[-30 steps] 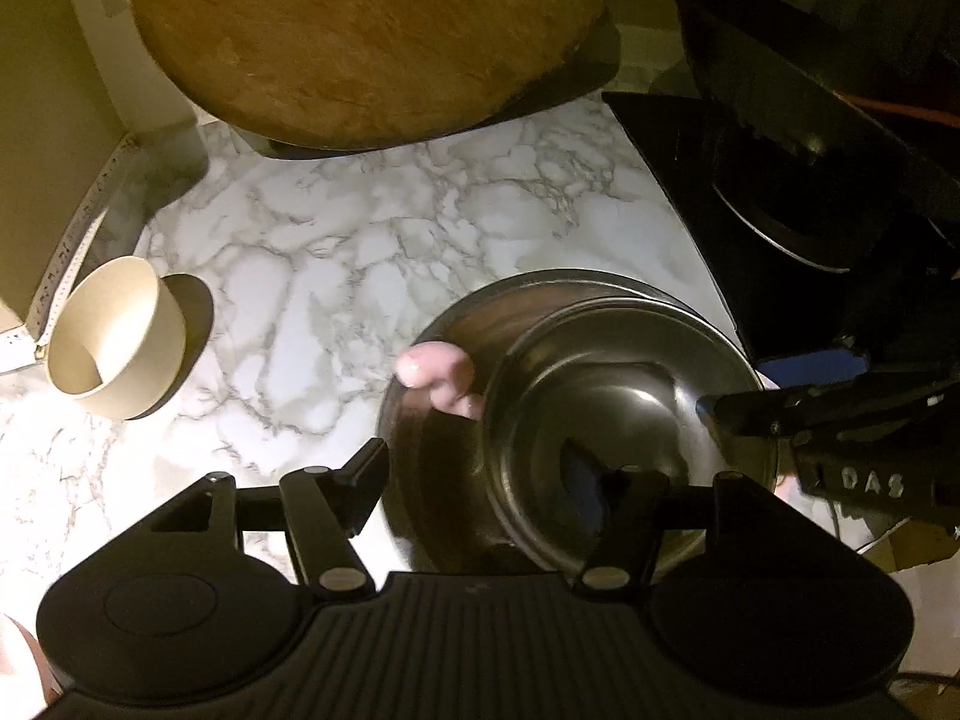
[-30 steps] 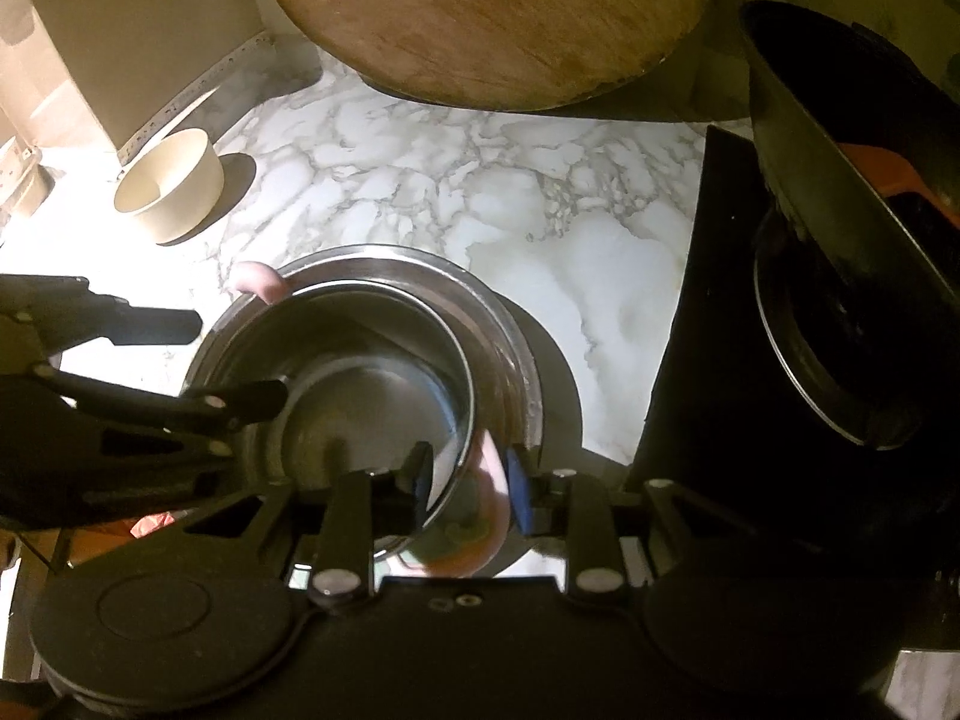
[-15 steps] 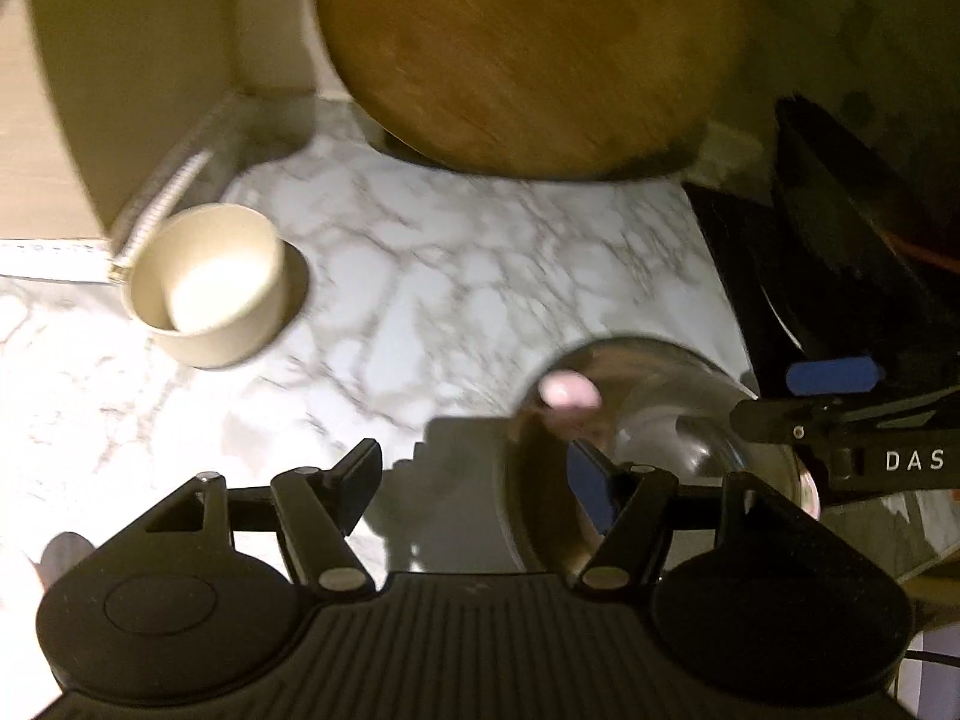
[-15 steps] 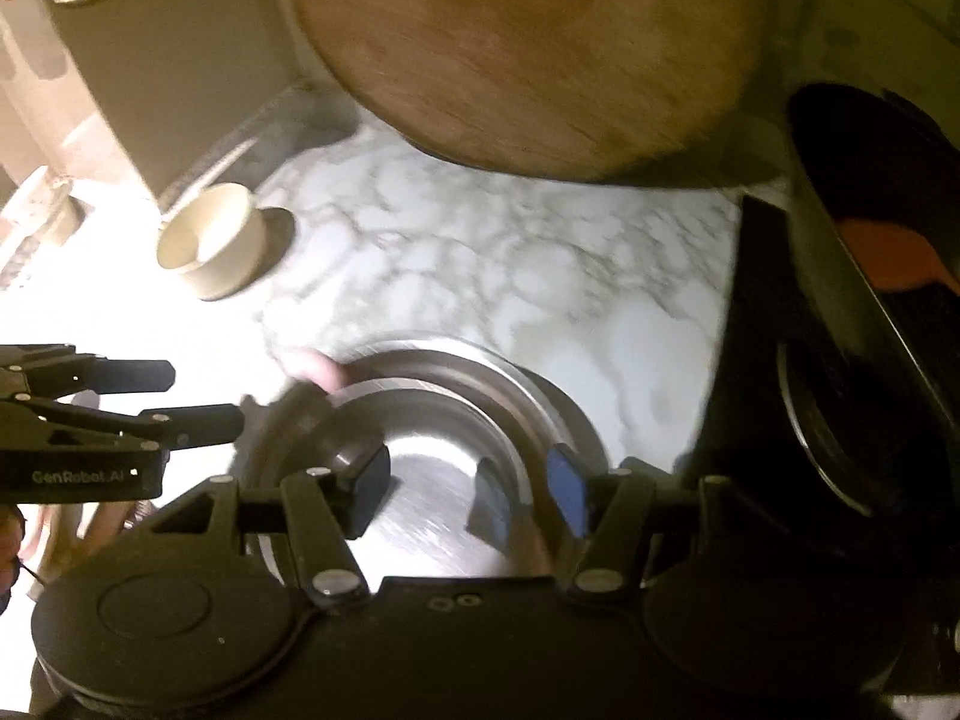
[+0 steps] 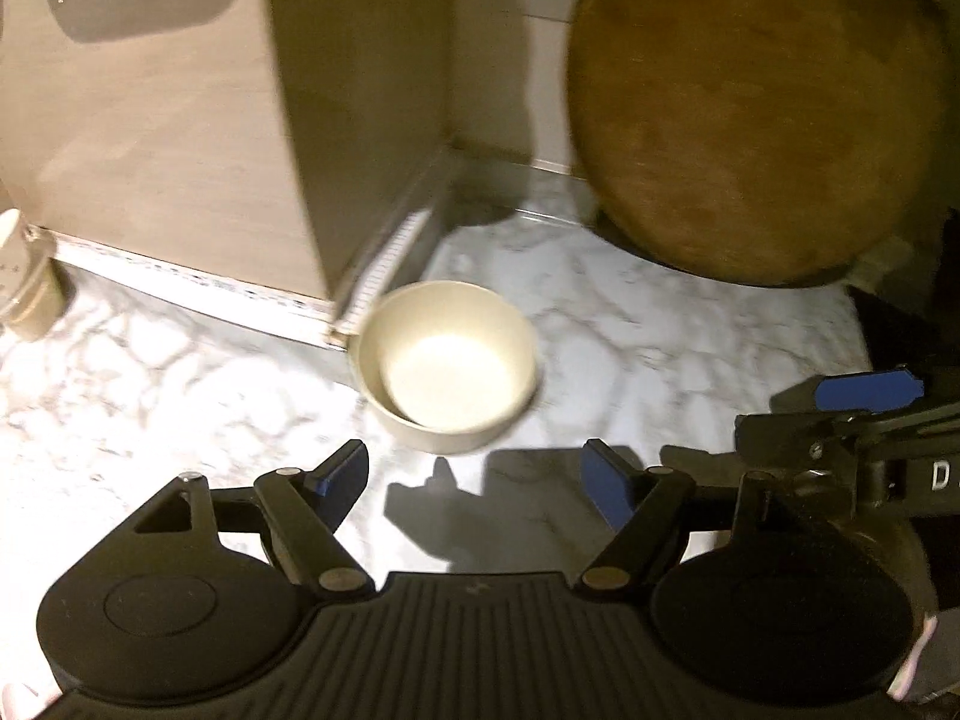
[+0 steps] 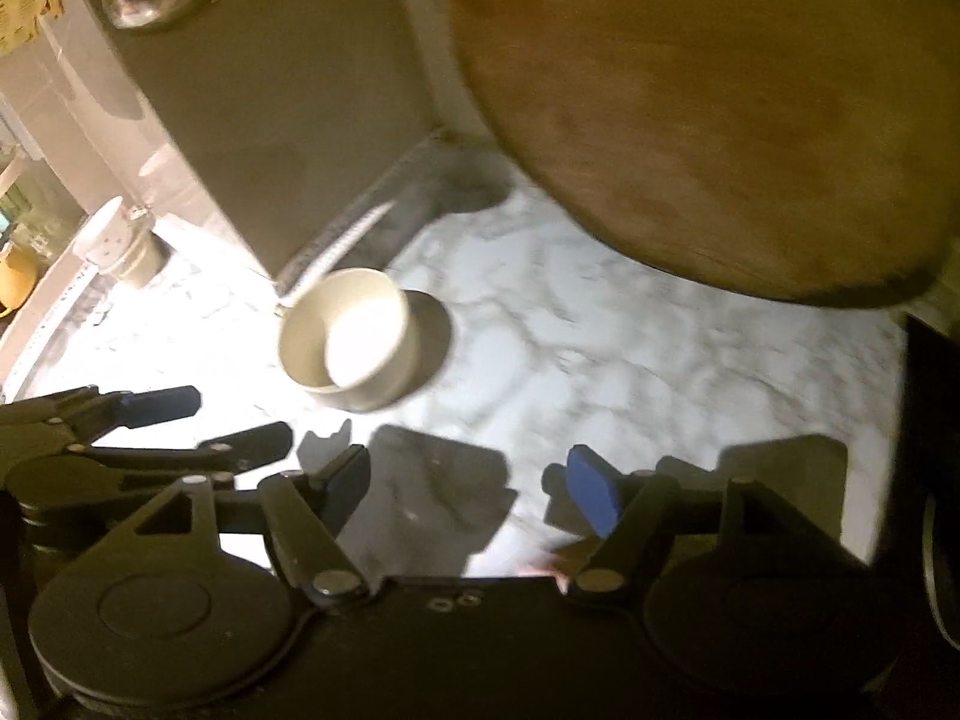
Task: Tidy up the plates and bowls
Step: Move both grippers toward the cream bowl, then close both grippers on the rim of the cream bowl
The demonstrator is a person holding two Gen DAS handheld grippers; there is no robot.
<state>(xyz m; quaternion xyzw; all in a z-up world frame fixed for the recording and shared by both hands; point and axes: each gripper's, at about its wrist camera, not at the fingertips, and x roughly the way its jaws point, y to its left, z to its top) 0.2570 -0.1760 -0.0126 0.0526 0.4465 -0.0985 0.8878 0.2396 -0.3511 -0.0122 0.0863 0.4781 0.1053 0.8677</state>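
Note:
A small cream bowl [image 5: 447, 366] stands upright and empty on the marble counter [image 5: 660, 348], just beyond the tips of my left gripper [image 5: 474, 474]. That gripper's jaws are opening with nothing between them. In the right wrist view the same bowl [image 6: 351, 348] sits ahead and to the left of my right gripper [image 6: 468, 480]. Its jaws are opening too, over bare counter. My left gripper [image 6: 210, 420] reaches in from the left of that view. One blue-padded finger [image 5: 864, 393] of the right gripper shows at the right edge of the left wrist view. No steel bowls are in view.
A large round wooden board [image 5: 750, 120] leans at the back right. A tall beige cabinet [image 5: 180, 120] stands at the back left, its corner close behind the bowl. A small cup [image 5: 24, 282] is at the far left, and a dark rack edge [image 6: 930, 420] on the right.
Both grippers have lifted and swung left, away from the nested steel bowls, which have left both views. The right gripper's jaws came off the bowl rim and widened. The cream bowl now lies ahead.

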